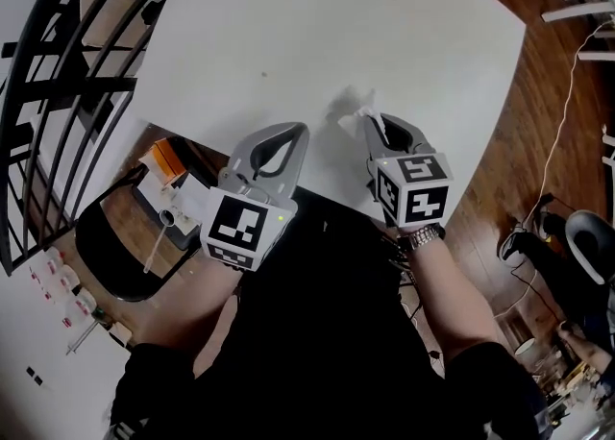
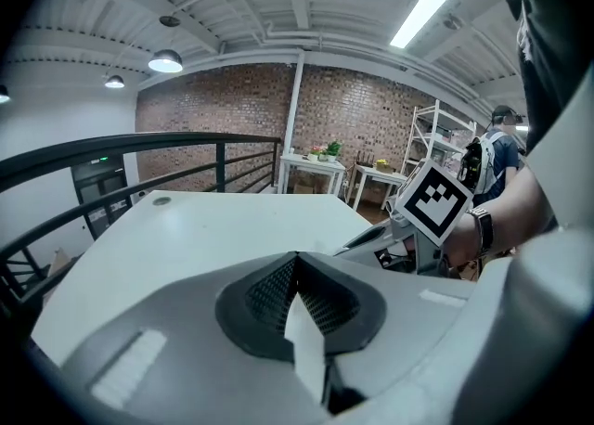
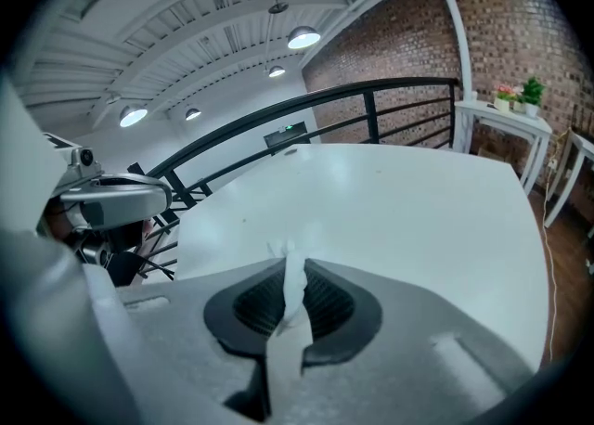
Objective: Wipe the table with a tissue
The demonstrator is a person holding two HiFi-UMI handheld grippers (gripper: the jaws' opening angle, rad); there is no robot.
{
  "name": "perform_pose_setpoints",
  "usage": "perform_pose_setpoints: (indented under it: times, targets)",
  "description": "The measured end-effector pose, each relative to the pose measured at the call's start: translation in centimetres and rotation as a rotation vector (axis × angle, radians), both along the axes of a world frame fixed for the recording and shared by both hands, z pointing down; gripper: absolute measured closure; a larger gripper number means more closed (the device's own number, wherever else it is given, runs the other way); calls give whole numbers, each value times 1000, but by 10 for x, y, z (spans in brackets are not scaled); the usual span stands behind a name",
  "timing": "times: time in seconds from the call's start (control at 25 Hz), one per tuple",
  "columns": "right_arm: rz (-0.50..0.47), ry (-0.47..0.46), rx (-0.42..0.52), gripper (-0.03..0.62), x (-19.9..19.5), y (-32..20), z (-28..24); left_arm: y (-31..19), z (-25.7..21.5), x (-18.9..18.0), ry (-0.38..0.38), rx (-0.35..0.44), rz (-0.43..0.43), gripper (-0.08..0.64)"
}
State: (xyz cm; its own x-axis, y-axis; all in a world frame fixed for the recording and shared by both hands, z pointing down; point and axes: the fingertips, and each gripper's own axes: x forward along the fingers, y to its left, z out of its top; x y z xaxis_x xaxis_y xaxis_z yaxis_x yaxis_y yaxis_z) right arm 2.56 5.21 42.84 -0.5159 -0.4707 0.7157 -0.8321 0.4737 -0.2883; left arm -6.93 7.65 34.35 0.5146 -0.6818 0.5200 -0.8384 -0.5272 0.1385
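Right gripper view: your right gripper (image 3: 293, 295) is clamped on the tissue (image 3: 284, 252), its twisted tuft poking out past the pads, above the white table (image 3: 399, 200). Your left gripper (image 2: 299, 270), alongside, has its jaws together on nothing.

**Two grippers side by side at the table's near edge**

The left gripper (image 1: 300, 131) and the right gripper (image 1: 377, 121) sit next to each other over the near edge of the table (image 1: 384, 35), close in front of the person. A tissue (image 1: 362, 105) is held between the right gripper's jaws and sticks out forward over the table. A railing (image 1: 58, 92) runs along the table's left side. The floor (image 1: 500, 188) lies to the table's right, with a cable (image 1: 565, 102) trailing across it.
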Motion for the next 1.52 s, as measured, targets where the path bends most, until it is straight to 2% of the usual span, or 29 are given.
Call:
perform_pose_setpoints:
  times: [0.44,0.88,1.2,1.52]
  targets:
    - [-46,-47,72,575,0,38,-26,47,-22,-6,-24,59,-87,545]
    - [-45,-52,125,575,-4,46,-45,56,-34,-13,-11,82,-97,545]
    - [-36,-39,132,575,-48,27,-47,32,-32,-53,-1,87,-67,545]
    - [-19,-32,85,575,-91,-4,-34,-6,-20,-86,7,39,-23,545]
